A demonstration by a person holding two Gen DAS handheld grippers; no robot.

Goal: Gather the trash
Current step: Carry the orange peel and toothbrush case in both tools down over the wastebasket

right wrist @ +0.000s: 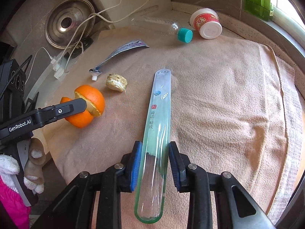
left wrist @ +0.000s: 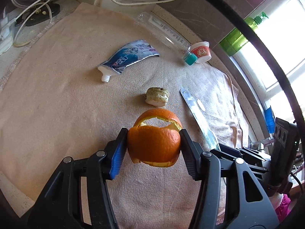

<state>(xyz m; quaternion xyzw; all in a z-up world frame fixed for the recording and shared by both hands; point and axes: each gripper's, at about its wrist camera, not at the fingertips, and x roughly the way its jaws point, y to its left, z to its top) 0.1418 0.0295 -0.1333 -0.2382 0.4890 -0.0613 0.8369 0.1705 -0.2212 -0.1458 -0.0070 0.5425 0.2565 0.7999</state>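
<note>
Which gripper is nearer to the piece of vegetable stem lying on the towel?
Left. The left gripper, shut on the orange peel, sits just short of the vegetable stem. The right gripper, shut on the clear toothbrush case, is farther back and off to the side.

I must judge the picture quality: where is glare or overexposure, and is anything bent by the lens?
Left wrist view: the window at upper right is blown out white, and the towel edges curve from fisheye distortion. Right wrist view: light shines through the clear toothbrush case, the window corner glares, and a dark round border frames the picture.
</note>
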